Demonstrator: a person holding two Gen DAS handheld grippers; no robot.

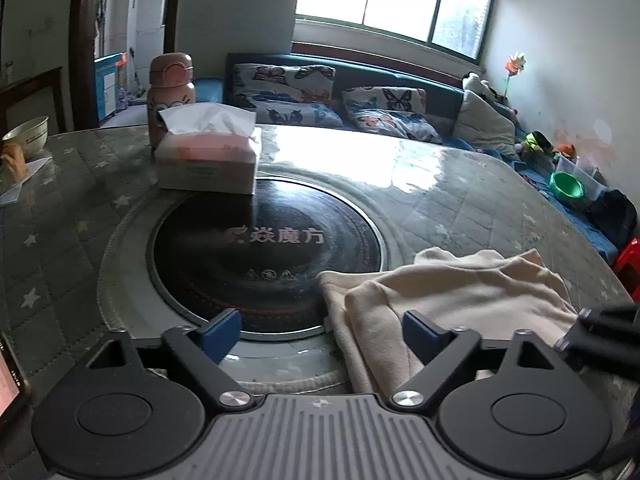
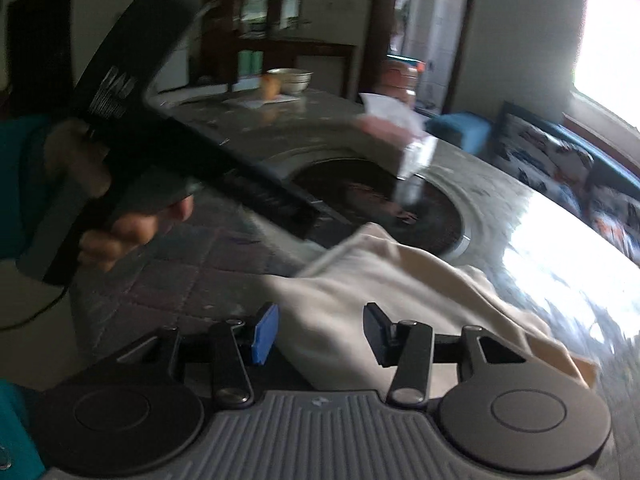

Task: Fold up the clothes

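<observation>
The cream garment lies rumpled on the near right part of the surface, its left edge reaching the rim of the dark round hob. The step in hand looks like an early one: choosing an edge to grasp. Both the left gripper and the right gripper hover with jaws released, holding nothing. Next, each probably needs a corner. Counted: one garment, one tissue box, one bottle, one bowl.

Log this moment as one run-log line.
task: fold clothes | left gripper: open, at cream garment's edge | right gripper: open, over garment | garment: rumpled on table, unfolded | right view blurred
</observation>
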